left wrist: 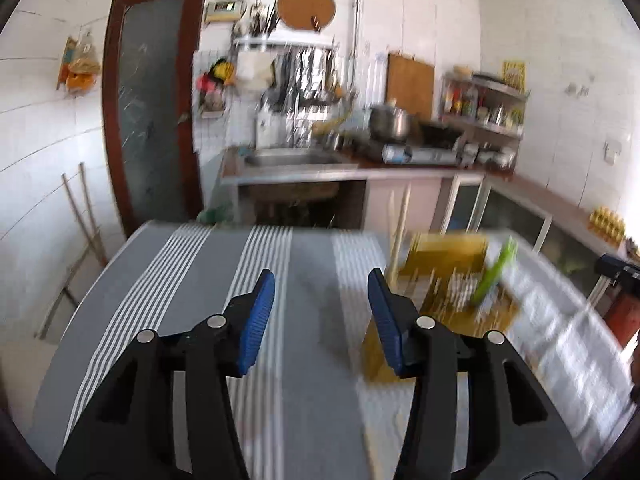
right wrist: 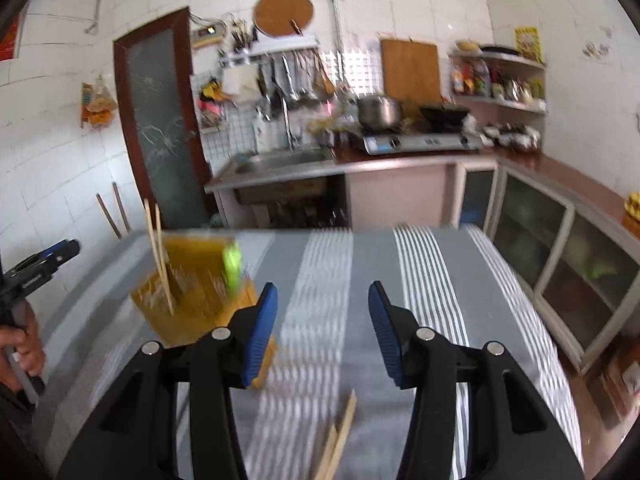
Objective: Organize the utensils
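Wooden utensil holder (right wrist: 192, 300) beside chopsticks (right wrist: 338, 440)

My table (right wrist: 360, 280) fills the lower frame under a grey cloth (left wrist: 308, 280) with white stripes. A yellow wooden holder (right wrist: 192, 300) stands at left; loose chopsticks (right wrist: 340, 436) lie bottom centre.

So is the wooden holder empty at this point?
No. The holder already has two chopsticks and a green utensil standing in it. Another pair lies on the cloth, outside it.
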`<state>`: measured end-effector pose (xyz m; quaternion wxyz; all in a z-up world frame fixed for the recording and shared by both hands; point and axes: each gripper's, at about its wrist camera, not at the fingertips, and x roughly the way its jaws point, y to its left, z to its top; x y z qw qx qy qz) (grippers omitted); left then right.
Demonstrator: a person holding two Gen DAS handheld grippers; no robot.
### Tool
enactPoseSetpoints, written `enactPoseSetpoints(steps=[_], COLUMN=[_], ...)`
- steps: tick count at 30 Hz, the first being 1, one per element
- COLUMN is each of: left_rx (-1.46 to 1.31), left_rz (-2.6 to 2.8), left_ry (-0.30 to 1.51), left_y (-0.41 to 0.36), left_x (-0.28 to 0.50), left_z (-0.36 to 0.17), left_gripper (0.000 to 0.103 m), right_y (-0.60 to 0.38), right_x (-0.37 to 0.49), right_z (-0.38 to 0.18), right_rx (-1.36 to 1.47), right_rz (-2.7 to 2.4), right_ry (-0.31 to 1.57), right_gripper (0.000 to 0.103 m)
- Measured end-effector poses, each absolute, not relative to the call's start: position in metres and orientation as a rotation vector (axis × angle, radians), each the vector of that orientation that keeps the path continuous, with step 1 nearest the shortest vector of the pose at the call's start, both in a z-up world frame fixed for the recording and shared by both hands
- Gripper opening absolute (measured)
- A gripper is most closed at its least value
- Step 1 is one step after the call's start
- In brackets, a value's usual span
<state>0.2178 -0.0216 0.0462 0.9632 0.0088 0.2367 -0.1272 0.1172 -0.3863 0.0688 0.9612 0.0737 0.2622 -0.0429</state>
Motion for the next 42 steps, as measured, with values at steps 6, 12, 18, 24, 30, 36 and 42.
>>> enactPoseSetpoints(steps=[6, 12, 18, 24, 30, 36, 42], left_rx=[-0.006, -0.015, -0.016, 0.002, 0.057, 0.063, 0.080], left_rz=[-0.260, -0.334, -0.361, -0.375, -0.382, -0.399, -0.418], left_ry=[0.573, 0.666, 0.682, 0.712, 0.764, 0.822, 0.864], left_y=[-0.007, -0.021, -0.033, -0.051, -0.074, -0.090, -0.101], left_x=[0.151, 0.107, 0.096, 0.104, 0.126, 0.157, 0.179], left_z=[-0.009, -0.043, -0.046, -0.050, -0.060, -0.069, -0.072], left_gripper=[0.047, 0.047, 0.047, 0.047, 0.047, 0.047, 0.045], right_y=[-0.385, -0.375, -0.359, -0.350, -0.344, -0.337, -0.340], right_x=[0.063, 0.027, 0.022, 0.034, 0.064, 0.106, 0.130], right_z=[0.011, -0.020, -0.025, -0.029, -0.037, -0.053, -0.060], right_rx=[0.197, 0.260, 0.226, 0.203, 0.166, 0.101, 0.078], right_rz=[-0.115, -0.104, -0.076, -0.060, -0.063, -0.087, -0.123], right_ry=[0.607, 0.643, 0.663, 0.683, 0.738, 0.844, 0.903], right_gripper=[0.048, 0.048, 0.046, 0.040, 0.031, 0.025, 0.025])
